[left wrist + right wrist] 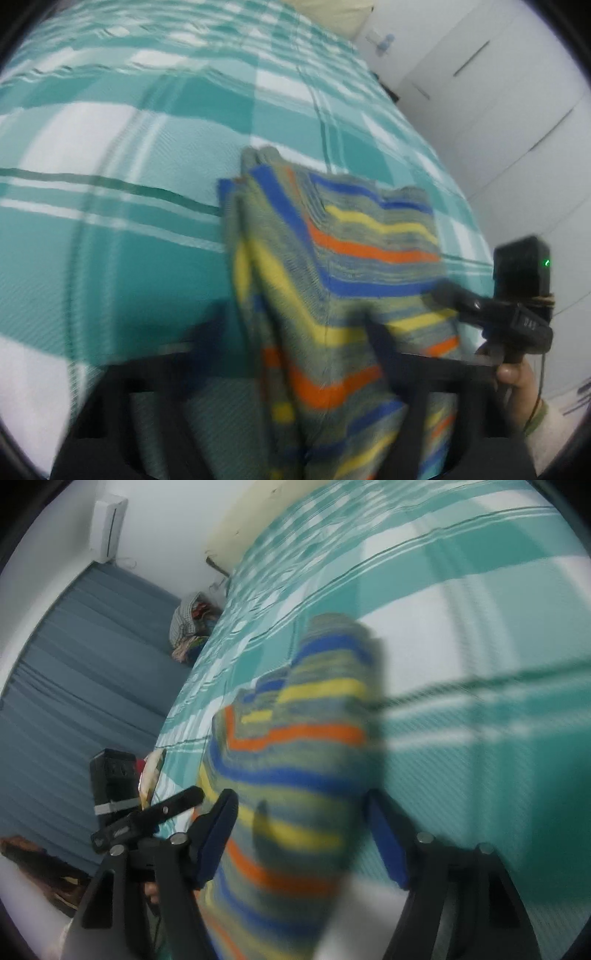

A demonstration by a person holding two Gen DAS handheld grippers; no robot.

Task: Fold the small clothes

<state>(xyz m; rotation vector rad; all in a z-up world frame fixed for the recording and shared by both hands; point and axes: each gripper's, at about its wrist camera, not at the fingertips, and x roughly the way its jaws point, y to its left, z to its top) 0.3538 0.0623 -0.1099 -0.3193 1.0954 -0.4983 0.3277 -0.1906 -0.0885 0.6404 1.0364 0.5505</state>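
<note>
A small knitted garment [332, 258] with grey, blue, yellow and orange stripes lies bunched on the teal and white checked bed cover [110, 221]. My left gripper [295, 339] points down at it, its jaws apart and the striped cloth between them; blur hides any contact. A finger of the other gripper [454, 295] reaches over the garment's right edge, held by a hand [517, 384]. In the right wrist view the garment [314, 746] fills the gap of my right gripper [301, 827], whose blue pads [218, 834] stand wide at its sides. The left gripper's finger [177, 805] shows at the left.
The bed's right edge runs beside white wardrobe doors [498, 92]. In the right wrist view a grey-blue curtain [92, 664] hangs past the bed's left edge, with a pile of clothes [192, 627] by it. A white unit [109, 528] is on the wall.
</note>
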